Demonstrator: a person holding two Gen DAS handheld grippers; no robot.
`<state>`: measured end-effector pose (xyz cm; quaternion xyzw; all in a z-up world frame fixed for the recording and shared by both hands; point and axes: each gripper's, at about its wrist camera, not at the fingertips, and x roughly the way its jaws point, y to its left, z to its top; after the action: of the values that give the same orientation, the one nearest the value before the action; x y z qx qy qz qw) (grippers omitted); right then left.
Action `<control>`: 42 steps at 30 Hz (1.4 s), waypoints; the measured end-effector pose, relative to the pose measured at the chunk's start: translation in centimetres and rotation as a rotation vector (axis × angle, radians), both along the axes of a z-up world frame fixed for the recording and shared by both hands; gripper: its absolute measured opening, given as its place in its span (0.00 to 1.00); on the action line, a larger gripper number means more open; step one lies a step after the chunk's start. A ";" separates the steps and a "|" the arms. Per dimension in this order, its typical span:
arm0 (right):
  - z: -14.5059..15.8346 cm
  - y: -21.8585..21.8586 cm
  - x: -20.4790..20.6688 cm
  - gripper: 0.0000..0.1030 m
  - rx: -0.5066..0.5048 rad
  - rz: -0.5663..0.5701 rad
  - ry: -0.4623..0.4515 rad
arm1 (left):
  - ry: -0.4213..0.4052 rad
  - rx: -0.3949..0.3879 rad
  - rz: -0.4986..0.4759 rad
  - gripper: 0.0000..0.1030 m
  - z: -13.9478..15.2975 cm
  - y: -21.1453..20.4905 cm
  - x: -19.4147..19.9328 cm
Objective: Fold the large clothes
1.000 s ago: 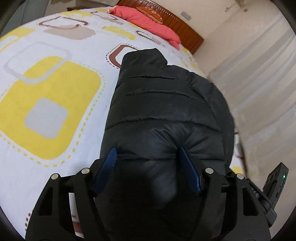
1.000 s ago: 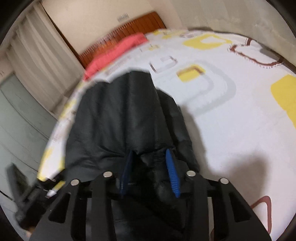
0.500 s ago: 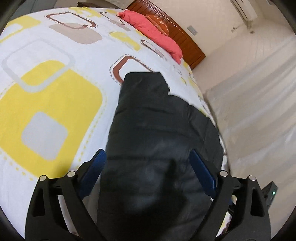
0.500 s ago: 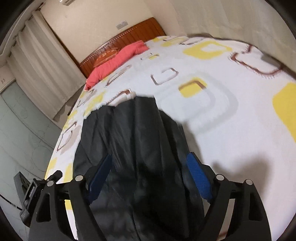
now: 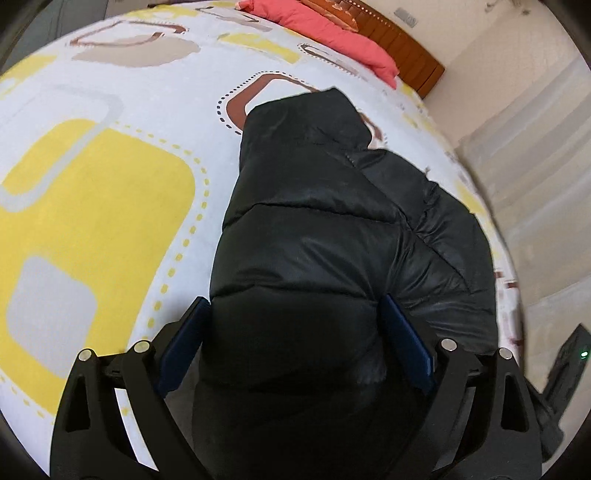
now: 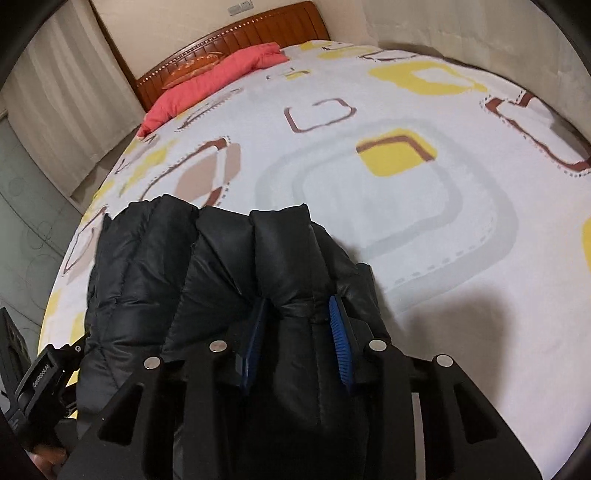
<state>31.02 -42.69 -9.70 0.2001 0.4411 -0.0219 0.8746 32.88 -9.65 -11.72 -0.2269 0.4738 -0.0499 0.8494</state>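
A black quilted puffer jacket [image 5: 314, 229] lies on a bed covered by a white sheet printed with yellow, grey and brown rounded squares [image 5: 110, 206], near the bed's right edge in the left wrist view, its length running from the near end toward the far headboard. A coral-red pillow [image 5: 332, 33] lies at the far end against the carved brown wooden headboard [image 6: 236, 40].

The left gripper [image 5: 295, 332] tilts steeply down over the near end of the jacket. Its jaws stand wide, having opened within the past second, and a thick puffed fold of the jacket bulges up between the two dark blue pads [image 5: 406, 343]. The padding fills the gap from side to side — whether the pads actually press on it is hard to say, though it looks released rather than pinched.

The right gripper [image 6: 299, 332] tilts down likewise at the near end of the jacket, to the right of the other tool, whose black body [image 6: 37, 387] shows at the lower left of this view. Its jaws have just closed in, and the blue ribbed fingers [image 6: 340, 343] now clench a narrow ridge of the jacket's padding, which is squeezed and creased between them. From there the jacket's quilted panels stand up in folds on the far side of the fingers.
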 end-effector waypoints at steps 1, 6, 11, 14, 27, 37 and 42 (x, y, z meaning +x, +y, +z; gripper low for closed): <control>-0.3 0.0 0.1 0.34 0.000 0.000 0.000 | 0.001 0.021 0.000 0.90 -0.3 -0.2 0.2; -2.0 -0.3 0.3 0.34 0.033 -0.017 -0.019 | 0.015 0.037 0.005 0.92 -1.6 -0.4 0.5; -1.4 0.2 0.2 0.34 -0.010 -0.024 -0.029 | 0.011 0.065 -0.003 0.92 -1.3 -0.6 0.5; -1.1 0.4 0.0 0.36 -0.032 -0.025 -0.037 | 0.002 0.078 -0.011 0.91 -0.9 -0.5 0.3; 1.7 -2.4 -2.3 0.70 0.128 -0.035 -0.109 | 0.018 -0.133 0.056 0.91 1.5 3.3 -2.2; -3.3 -5.4 -1.1 0.85 0.437 -0.024 0.006 | 0.062 -0.439 0.058 0.98 -2.4 3.8 -2.7; -4.8 -5.5 -0.7 0.88 0.547 0.033 -0.007 | 0.062 -0.481 0.032 0.98 -3.0 3.6 -2.5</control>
<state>30.35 -48.15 -14.55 0.4218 0.4307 0.1127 0.7899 30.42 -6.09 -14.75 -0.4316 0.4704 -0.1411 0.7566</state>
